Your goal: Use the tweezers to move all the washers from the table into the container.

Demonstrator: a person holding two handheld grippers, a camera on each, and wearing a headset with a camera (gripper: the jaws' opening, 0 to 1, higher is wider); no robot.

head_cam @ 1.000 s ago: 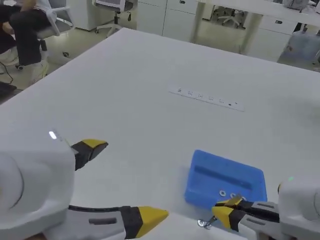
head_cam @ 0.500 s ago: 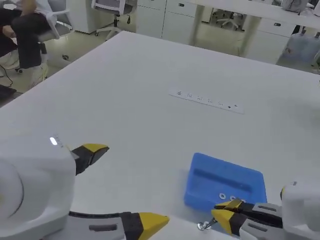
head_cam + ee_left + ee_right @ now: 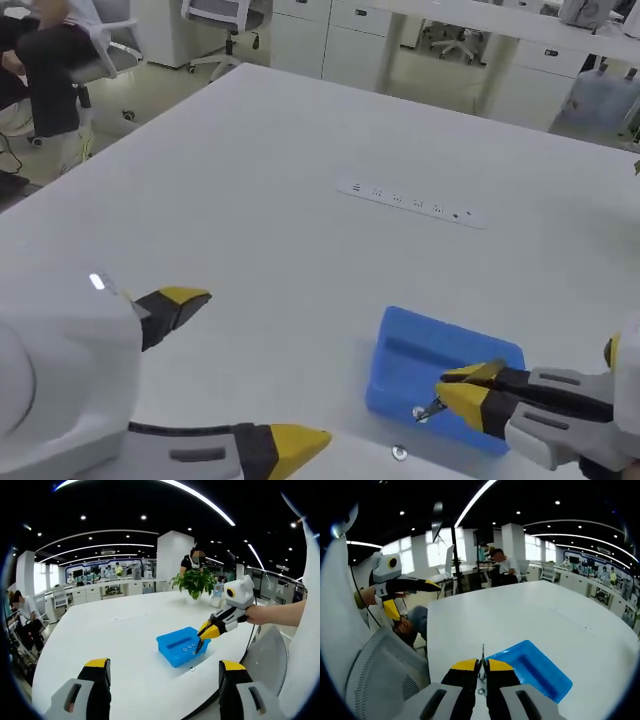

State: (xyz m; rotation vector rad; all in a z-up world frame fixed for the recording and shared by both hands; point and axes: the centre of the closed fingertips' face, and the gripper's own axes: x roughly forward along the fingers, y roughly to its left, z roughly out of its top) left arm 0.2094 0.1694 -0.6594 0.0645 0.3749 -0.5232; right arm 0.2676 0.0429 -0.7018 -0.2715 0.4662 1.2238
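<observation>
1 gripper, the left gripper [image 3: 265,365], is hanging with jaws wide apart and empty. A loose washer [image 3: 399,453] is lying on the white table [image 3: 300,200] just beside the blue container [image 3: 400,350]. The tweezers [image 3: 432,407], clamped in the right gripper [image 3: 452,388], are now hovering over the container's near edge instead of touching the table, carrying a lifted washer [image 3: 421,413]; we are expecting a drop next, then 1 more pickup.

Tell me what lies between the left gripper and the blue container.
Only bare table separates left gripper from container, per the head view; a loose washer lies aside.
</observation>
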